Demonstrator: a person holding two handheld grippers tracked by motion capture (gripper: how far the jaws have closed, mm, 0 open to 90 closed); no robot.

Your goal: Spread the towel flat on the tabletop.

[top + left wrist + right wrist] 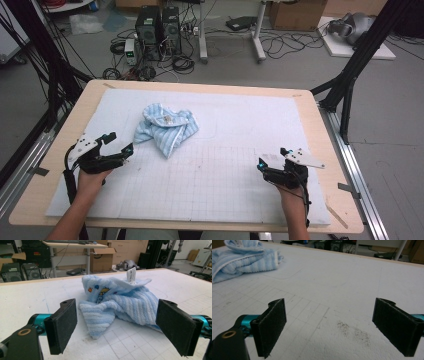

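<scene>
A crumpled light-blue striped towel (166,126) with a small cartoon print and a white label lies on the white foam mat (225,165), left of centre. My left gripper (119,143) rests low at the left of the mat, pointing at the towel, jaws wide apart and empty. In the left gripper view the towel (117,302) lies just beyond the open jaws (117,327). My right gripper (271,157) sits at the front right, open and empty over bare mat. In the right gripper view the towel (242,260) lies far off at the upper left of the jaws (329,327).
The mat covers a wooden table (320,125) with a drawn grid on its near half. Dark specks (354,332) mark the mat near the right gripper. Beyond the table stand computer towers (157,30), cables, boxes and black frame legs (350,75).
</scene>
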